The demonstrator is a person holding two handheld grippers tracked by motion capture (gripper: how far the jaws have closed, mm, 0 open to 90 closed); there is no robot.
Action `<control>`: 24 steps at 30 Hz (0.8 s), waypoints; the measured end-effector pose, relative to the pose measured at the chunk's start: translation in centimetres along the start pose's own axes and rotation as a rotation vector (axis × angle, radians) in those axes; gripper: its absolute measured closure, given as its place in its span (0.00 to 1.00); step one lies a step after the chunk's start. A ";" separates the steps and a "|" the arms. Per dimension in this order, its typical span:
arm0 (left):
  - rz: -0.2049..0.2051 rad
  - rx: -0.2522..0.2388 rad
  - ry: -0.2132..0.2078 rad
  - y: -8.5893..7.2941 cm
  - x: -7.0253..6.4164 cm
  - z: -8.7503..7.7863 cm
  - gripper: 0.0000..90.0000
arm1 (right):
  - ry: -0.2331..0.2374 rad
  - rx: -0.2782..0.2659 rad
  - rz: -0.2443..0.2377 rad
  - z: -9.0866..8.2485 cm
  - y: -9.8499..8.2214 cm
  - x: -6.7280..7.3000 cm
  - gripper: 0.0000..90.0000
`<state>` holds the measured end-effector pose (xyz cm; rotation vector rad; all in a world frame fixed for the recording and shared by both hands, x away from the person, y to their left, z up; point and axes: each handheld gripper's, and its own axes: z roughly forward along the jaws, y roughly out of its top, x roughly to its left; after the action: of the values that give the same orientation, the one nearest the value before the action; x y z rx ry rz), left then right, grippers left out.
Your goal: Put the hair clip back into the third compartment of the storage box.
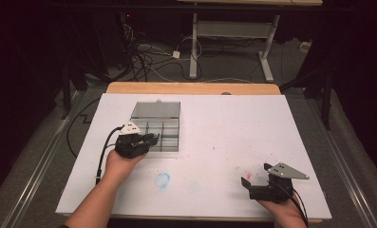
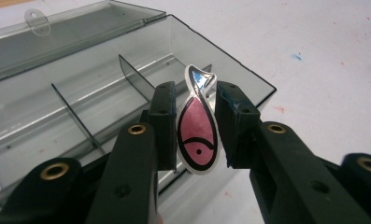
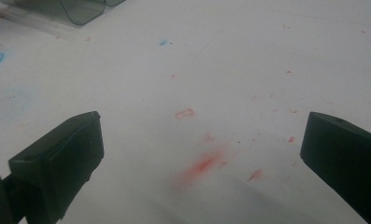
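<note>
Jaws first: the left gripper (image 2: 197, 126) has its jaws pinching a little pink fish-shaped piece (image 2: 198, 140), black outline, white border, silvery tail sticking up above the pads. The fish stands on end between the two pads, tail at the top and the eye dot low down. In the high view that same left gripper (image 1: 150, 139) sits at the near left corner of the box, held by the person's left hand (image 1: 122, 161).

The right gripper (image 3: 199, 154) has its jaws spread wide with only bare desk between them. In the high view the right gripper (image 1: 252, 183) is down by the near right edge of the desk (image 1: 233, 128), well apart from the box.

The desk top is a white sheet with smudges: a red smear (image 3: 204, 163) just ahead of the right jaws and a blue blotch (image 1: 162, 179) near the middle front.

Further out is the clear smoky plastic organizer box (image 2: 103, 93), split up by dividers into compartments. The fish is held right over the box's near wall; can't tell which compartment it lines up with. The lid (image 1: 156, 110) is flipped open and lies flat behind the box.

Beyond the desk's wooden far edge there's a tangle of cables (image 1: 148, 61) on the floor and the white legs of another table (image 1: 267, 52).
</note>
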<state>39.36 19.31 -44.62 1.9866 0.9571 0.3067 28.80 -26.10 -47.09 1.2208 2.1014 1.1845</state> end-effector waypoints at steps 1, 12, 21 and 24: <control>0.004 0.004 -0.002 0.2 0.1 0.2 0.76 | 0.001 0.001 0.002 0.0 0.0 0.0 0.00; -0.005 0.026 0.003 2.4 0.8 2.4 0.76 | 0.002 -0.001 0.003 -0.1 0.0 -0.2 0.00; 0.011 0.057 0.013 4.4 0.6 4.1 0.76 | 0.002 -0.006 0.001 -0.3 0.0 -0.3 0.00; 0.005 0.061 0.015 4.9 0.8 4.6 0.76 | 0.003 -0.006 0.003 -0.3 0.0 -0.3 0.00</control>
<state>44.87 15.50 -43.43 2.0446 0.9814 0.2983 28.75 -26.46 -46.96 1.2203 2.0974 1.1945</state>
